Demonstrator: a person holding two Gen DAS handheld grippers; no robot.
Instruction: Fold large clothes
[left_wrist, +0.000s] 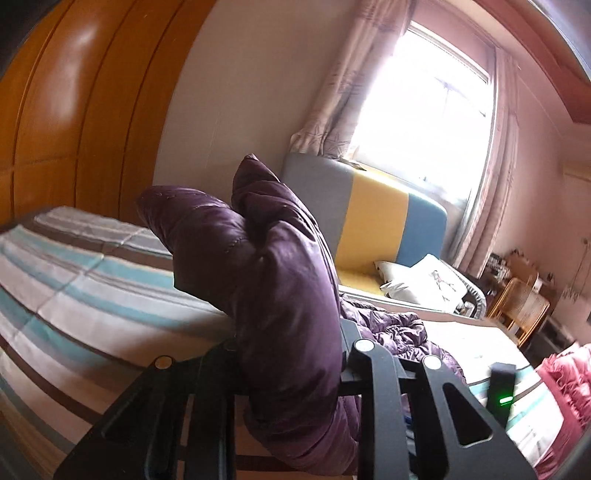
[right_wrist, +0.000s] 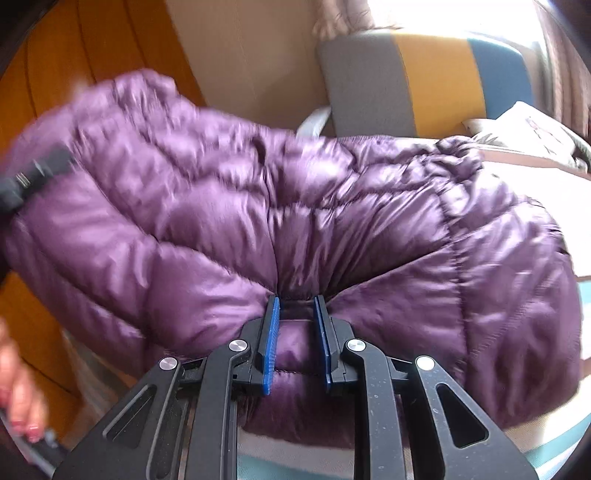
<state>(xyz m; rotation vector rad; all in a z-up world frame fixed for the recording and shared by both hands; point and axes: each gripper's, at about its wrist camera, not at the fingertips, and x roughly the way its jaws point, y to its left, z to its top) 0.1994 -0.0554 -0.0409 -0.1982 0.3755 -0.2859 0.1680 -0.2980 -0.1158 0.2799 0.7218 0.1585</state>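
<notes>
right gripper (right_wrist: 295, 332): nearest the right wrist camera, its blue-padded jaws clamped on a pinched fold of the purple puffer jacket (right_wrist: 295, 206)
left gripper (left_wrist: 291, 354): black frame at the bottom of the left wrist view, its fingertips hidden behind the jacket (left_wrist: 280, 280); jaws drawn in on a bunch of the fabric, which stands up from between them in two puffy lobes
jacket: raised off the bed at both held spots; in the right wrist view it spreads wide across the frame, its left part blurred; in the left wrist view the rest trails down in a crumpled heap on the bed
hand (right_wrist: 16, 384): at the left edge of the right wrist view, blurred, wrapped around a dark handle
bed (left_wrist: 74, 280): covered in a striped sheet of white, teal, grey and brown, under the jacket
headboard (left_wrist: 369, 218): grey, yellow and blue panels beyond the jacket
pillow (left_wrist: 424, 280): white, below the headboard
pink garment (left_wrist: 565, 376): on the bed at the right edge
wardrobe (left_wrist: 66, 110): orange wood, on the left
window (left_wrist: 424, 99): bright, with curtains
</notes>
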